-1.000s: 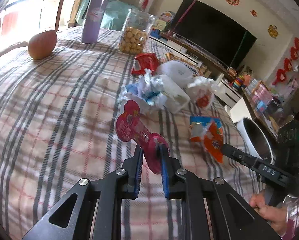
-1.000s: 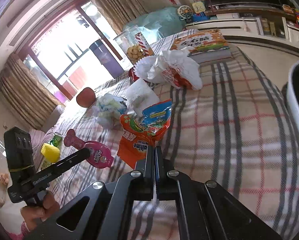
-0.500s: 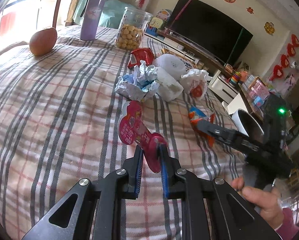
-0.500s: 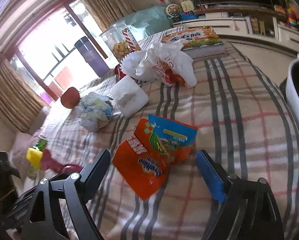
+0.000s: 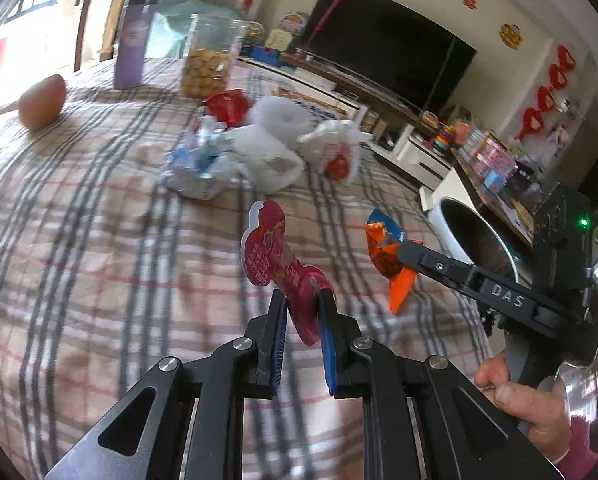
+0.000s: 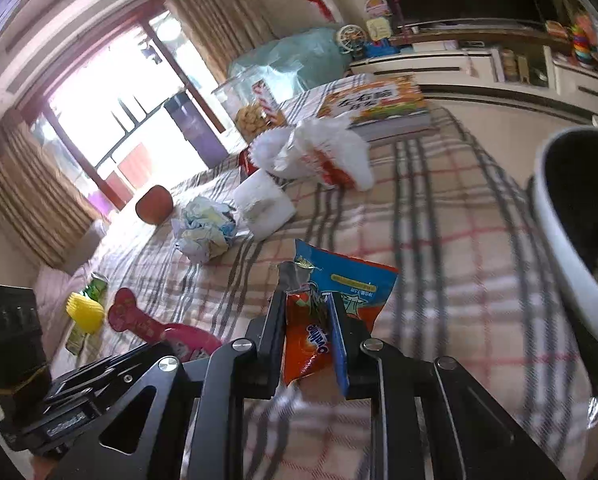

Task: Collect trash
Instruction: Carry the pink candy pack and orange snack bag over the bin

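Note:
A pink bone-shaped wrapper (image 5: 265, 248) stands up between the blue pads of my left gripper (image 5: 302, 300), which is shut on its lower end above the plaid cloth. My right gripper (image 6: 305, 300) has an orange and blue snack bag (image 6: 351, 284) between its jaws, which are closing and pinch it. In the left wrist view the snack bag (image 5: 385, 256) hangs crumpled off the cloth at the tip of the right gripper (image 5: 403, 252). The white bin (image 6: 559, 240) with a dark inside stands just right of the table edge.
On the cloth further back lie crumpled blue-white paper (image 5: 195, 168), a white tissue pack (image 5: 267, 156), a white plastic bag (image 5: 335, 148) and a red wrapper (image 5: 227, 104). An apple (image 5: 43, 100), a snack jar (image 5: 209, 60), a purple bottle (image 5: 131, 40) and a book (image 6: 375, 104) stand beyond.
The right gripper opened wide over the snack bag, then closed on it and raised it off the cloth. The left gripper kept its hold on the pink wrapper and shifted slightly.

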The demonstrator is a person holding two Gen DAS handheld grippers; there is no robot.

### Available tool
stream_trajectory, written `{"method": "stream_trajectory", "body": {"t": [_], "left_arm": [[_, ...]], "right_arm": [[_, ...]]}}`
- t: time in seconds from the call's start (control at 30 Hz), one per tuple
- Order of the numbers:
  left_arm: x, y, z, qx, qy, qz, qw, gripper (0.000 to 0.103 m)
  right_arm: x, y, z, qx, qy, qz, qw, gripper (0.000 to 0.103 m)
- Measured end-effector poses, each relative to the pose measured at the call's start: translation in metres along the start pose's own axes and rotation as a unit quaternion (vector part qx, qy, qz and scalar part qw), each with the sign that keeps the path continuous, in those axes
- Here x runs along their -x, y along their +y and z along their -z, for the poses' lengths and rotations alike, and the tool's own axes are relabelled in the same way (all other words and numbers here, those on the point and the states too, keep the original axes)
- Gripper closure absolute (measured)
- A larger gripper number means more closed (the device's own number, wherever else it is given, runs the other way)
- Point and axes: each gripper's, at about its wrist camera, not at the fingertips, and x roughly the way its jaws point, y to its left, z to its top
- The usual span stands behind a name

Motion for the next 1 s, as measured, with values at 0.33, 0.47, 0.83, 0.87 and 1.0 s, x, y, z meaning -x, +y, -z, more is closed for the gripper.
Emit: {"method": "stream_trajectory", "body": {"t": [0.33,0.47,0.83,0.87,1.0], "left_arm": [[-0.019,-0.042,-0.007,-0.041,0.010,0.031,0.9986,0.089],[-0.029,-0.058,-0.010,-0.055,0.014,0.041,0.9975,0.089],[-0.065,-0.103,-0.028,-0.099,0.024,0.071,0.9923,0.089],[-0.069,-0.107,-0.030,-0.103,0.025,0.073,0.9917,0.089],[-0.080,-0.117,-0.039,-0.111,0.025,0.082,0.9901,0.089]], "right_arm": [[0.056,-0.037,0.002,-0.029,-0.039,0.012,0.999,0.083],[0.072,-0.051,0.002,-0.039,-0.050,0.021,0.998,0.083],[0.106,-0.090,-0.002,-0.058,-0.075,0.046,0.994,0.083],[0.109,-0.093,-0.003,-0.060,-0.077,0.048,0.994,0.083],[0.117,-0.104,-0.009,-0.065,-0.083,0.056,0.993,0.083]]}}
